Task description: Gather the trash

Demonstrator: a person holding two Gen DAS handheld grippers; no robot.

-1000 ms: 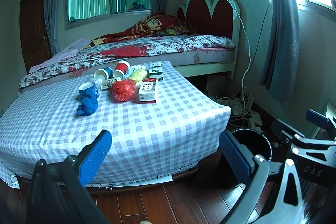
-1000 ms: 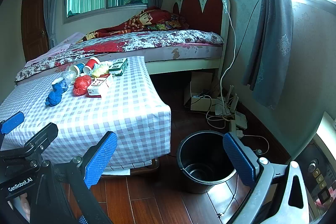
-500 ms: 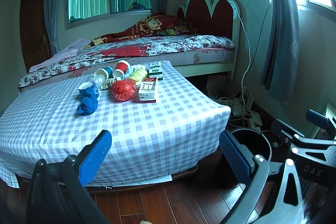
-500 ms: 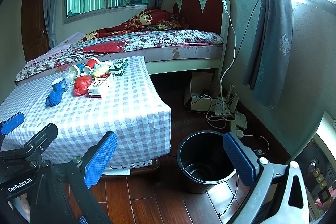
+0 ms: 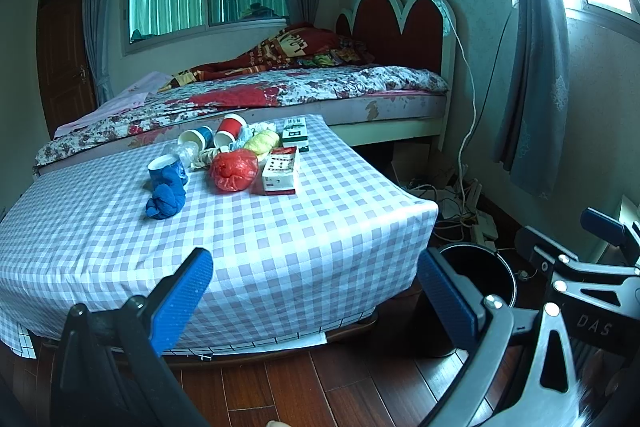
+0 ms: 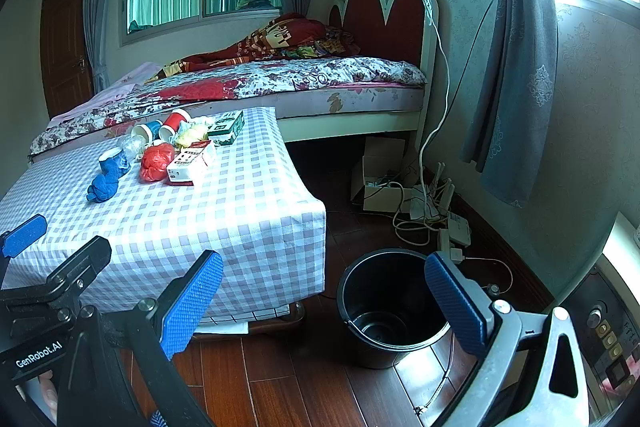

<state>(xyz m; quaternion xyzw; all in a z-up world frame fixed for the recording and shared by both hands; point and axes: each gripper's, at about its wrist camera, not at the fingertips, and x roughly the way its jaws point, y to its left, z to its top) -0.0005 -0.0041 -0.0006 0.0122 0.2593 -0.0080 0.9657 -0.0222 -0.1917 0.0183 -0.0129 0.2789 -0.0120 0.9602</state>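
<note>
Across the upper half of the left wrist view, the checked-cloth surface carries a cluster of trash toward its far edge: a crumpled red plastic bag, a knotted blue cloth, paper cups and a white-and-red carton. Its near half lies bare. Low in frame, the left gripper has its fingers spread wide, holding nothing. The right gripper is likewise wide apart and empty. At lower centre of the right view, a black round bucket stands on the wooden floor beside the surface's corner, with tangled cables behind it.
</note>
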